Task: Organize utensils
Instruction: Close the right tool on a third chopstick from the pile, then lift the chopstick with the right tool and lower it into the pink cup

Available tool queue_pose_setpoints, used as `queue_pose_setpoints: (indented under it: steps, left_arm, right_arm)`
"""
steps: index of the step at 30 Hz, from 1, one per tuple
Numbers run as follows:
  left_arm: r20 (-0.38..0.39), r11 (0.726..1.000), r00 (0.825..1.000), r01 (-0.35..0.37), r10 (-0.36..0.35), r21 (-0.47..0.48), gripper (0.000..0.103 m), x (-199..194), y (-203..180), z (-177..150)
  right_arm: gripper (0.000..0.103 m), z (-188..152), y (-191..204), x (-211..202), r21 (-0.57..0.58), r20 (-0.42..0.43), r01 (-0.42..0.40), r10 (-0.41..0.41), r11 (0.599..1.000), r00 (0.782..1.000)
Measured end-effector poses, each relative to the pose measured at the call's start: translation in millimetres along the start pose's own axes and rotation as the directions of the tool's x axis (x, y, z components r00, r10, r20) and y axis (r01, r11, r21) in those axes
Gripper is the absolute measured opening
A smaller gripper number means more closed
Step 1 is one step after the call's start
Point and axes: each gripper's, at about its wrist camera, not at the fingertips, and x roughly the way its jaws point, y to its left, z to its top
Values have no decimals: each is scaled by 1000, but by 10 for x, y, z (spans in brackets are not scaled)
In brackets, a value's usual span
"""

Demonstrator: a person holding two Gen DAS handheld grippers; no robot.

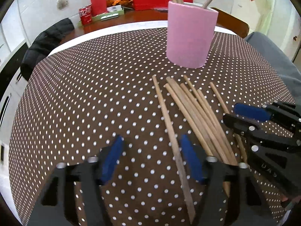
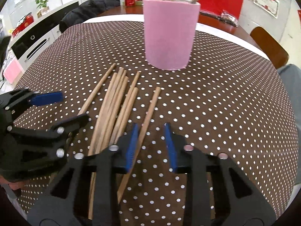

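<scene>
Now, left gripper [image 1: 150, 158]: standing half open, one chopstick [image 1: 175, 146] lying between the fingers, not pinched.
Right gripper [image 2: 150, 145]: narrower gap around the rightmost chopstick [image 2: 148, 113], not clamping.
Pink cup [image 2: 170, 33]: standing at 12 o'clock from the chopsticks on the dotted cloth [image 2: 225, 103].

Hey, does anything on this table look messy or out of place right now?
Yes. Loose chopsticks lie fanned and overlapping on the dotted tablecloth in front of the pink holder, which already has a few standing inside. Nothing looks spilled or broken.
</scene>
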Motion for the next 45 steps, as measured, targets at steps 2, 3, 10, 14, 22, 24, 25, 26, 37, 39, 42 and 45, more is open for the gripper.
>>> queue_pose_setpoints:
  steps: [2, 3, 10, 14, 22, 24, 25, 26, 37, 39, 42, 45]
  left_arm:
    - [-6, 1000, 1000, 4, -4, 9, 52, 25, -12, 56]
    - [-8, 1000, 1000, 3, -3, 11, 52, 40, -16, 83]
    - [21, 999, 999, 51, -50, -16, 6, 32, -25, 114]
    - [72, 994, 995, 75, -69, -85, 6, -102, 111, -12]
    - [271, 973, 957, 149, -98, -174, 6, -558, 284, -107]
    - [326, 969, 939, 175, -112, -172, 6, -707, 232, -114]
    - [358, 968, 926, 187, -117, -166, 6, -783, 228, -111]
    - [386, 967, 914, 199, -124, -159, 6, -852, 221, -102]
    - [563, 956, 807, 276, -178, -95, 6, -1186, 166, 44]
    - [589, 957, 788, 278, -179, -81, 6, -1225, 162, 90]
    - [613, 959, 770, 274, -175, -70, 6, -1284, 161, 163]
    - [656, 960, 732, 278, -181, -45, 6, -1375, 145, 238]
  right_arm:
    - [21, 13, 2, 14, -1, 0, -4, 4, 1000, 1000]
    - [21, 16, 1, 20, 0, 0, -5, 5, 1000, 1000]
    - [6, -59, -58, -10, 44, 13, -92, 92, 995, 996]
    - [6, -165, -212, -124, 112, 89, -181, 172, 977, 981]
    - [6, -220, -340, -519, 149, 253, -304, 261, 941, 932]
    - [6, -201, -361, -647, 146, 307, -337, 281, 930, 909]
    - [6, -186, -374, -708, 147, 330, -352, 290, 924, 898]
    - [6, -172, -396, -775, 147, 358, -369, 298, 918, 885]
    - [6, -4, -501, -1047, 119, 465, -428, 330, 896, 822]
    - [6, 35, -489, -1117, 103, 479, -428, 332, 898, 813]
    - [6, 109, -475, -1210, 81, 501, -422, 329, 903, 800]
    - [6, 184, -487, -1281, 67, 524, -420, 326, 905, 787]
